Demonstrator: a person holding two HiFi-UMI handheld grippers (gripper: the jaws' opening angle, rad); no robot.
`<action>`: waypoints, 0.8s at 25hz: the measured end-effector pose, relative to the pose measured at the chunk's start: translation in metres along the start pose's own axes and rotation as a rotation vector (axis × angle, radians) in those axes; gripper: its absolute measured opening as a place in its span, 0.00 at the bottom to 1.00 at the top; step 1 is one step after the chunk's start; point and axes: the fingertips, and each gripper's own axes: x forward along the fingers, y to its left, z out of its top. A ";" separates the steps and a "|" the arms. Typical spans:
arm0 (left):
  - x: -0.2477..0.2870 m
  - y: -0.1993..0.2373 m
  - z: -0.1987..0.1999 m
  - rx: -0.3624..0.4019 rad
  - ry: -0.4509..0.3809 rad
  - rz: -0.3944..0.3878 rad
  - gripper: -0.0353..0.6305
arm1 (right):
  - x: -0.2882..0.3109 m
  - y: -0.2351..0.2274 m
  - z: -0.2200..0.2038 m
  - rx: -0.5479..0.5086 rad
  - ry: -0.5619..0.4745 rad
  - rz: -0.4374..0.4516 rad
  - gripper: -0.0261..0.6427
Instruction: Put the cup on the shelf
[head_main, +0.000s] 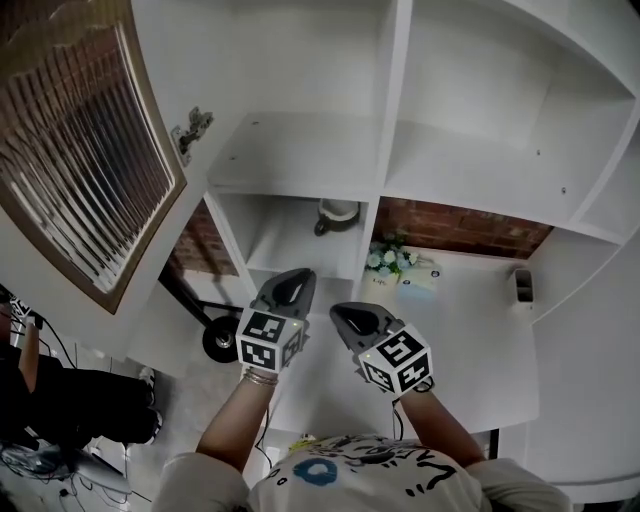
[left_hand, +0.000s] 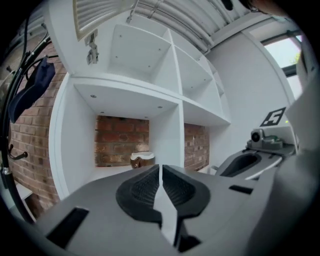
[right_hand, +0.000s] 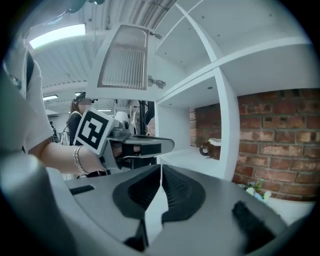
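A brown cup with a white rim stands upright at the back of a low shelf compartment, in front of a brick wall. In the left gripper view the cup sits straight ahead beyond the jaws; in the right gripper view the cup is off to the right. My left gripper hovers short of that compartment, its jaws meeting tip to tip with nothing between them. Beside it, my right gripper is held level, jaws together and empty. Neither touches the cup.
The white shelf unit has several open compartments. An open louvred cabinet door hangs at the left. Small flowers and a pale box sit on the counter right of the divider, a small holder further right. A person is at lower left.
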 end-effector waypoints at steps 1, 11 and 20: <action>-0.006 -0.007 0.000 0.013 0.000 -0.016 0.10 | -0.003 0.001 -0.001 -0.006 -0.002 -0.014 0.08; -0.052 -0.072 -0.037 -0.020 0.071 -0.200 0.08 | -0.038 0.013 -0.004 0.073 -0.090 -0.029 0.08; -0.077 -0.107 -0.059 -0.048 0.069 -0.274 0.08 | -0.061 0.042 -0.016 0.060 -0.103 0.033 0.08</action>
